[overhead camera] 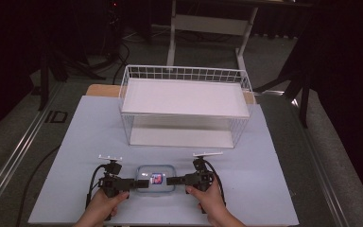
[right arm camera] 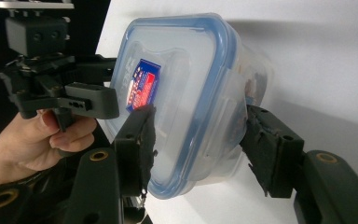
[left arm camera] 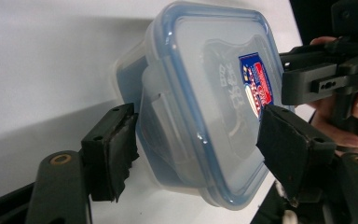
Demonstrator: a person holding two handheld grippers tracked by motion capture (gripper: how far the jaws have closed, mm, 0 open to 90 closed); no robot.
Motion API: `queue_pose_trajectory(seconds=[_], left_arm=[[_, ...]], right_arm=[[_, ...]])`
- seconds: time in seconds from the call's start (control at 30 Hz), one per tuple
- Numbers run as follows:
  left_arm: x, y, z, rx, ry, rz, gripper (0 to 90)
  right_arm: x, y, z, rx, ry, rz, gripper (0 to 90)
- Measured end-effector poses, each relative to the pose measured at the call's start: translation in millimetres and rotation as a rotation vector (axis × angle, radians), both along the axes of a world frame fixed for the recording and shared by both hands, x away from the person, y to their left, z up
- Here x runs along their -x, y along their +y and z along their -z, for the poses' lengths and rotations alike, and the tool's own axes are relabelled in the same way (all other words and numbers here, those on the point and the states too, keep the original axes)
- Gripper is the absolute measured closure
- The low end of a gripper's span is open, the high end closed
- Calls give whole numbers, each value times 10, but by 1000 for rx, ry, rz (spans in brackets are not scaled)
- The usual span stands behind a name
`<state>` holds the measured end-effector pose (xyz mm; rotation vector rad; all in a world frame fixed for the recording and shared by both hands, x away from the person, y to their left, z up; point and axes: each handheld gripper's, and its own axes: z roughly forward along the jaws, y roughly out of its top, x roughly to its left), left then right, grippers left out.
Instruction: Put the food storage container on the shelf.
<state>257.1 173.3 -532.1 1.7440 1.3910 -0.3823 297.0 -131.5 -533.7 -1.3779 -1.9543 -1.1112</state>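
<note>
Sitting near the table's (overhead camera: 75,142) front edge, a lidded plastic container (overhead camera: 156,179) is flanked by the left gripper (overhead camera: 137,181) and right gripper (overhead camera: 170,180), jaws straddling its ends, pads barely touching. Uneven squeezing could tilt or drop it.

The container (overhead camera: 156,179) between my hand-held grippers is clear plastic with a blue-rimmed lid (left arm camera: 214,88). The lid bears a label (left arm camera: 256,88) in blue, red and white. My left hand-held gripper (overhead camera: 139,181) and right hand-held gripper (overhead camera: 171,180) are black, with black pads (left arm camera: 116,154). The surface (overhead camera: 90,132) is pale blue-white. The wire basket (overhead camera: 185,105) on it is white, with white shelves.
</note>
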Motion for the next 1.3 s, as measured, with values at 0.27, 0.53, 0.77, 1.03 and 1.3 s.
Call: queue_pose_trajectory(seconds=[0.27, 0.53, 0.77, 1.03, 1.3], left_arm=[[84, -31, -112, -46, -37, -18, 392], [136, -131, -213, -94, -64, -32, 446], [31, -259, -337, -95, -129, -27, 447], [-152, -427, -554, -90, -224, -5, 448], [-373, -620, -682, -78, -289, -9, 450]], right_arm=[[129, 8, -65, 32, -86, 6, 469], [206, 2, -184, 80, -162, 29, 488], [162, -112, -288, 77, -213, 63, 485], [59, -292, -519, 75, -297, 92, 485], [-104, -475, -686, 74, -364, 145, 480]])
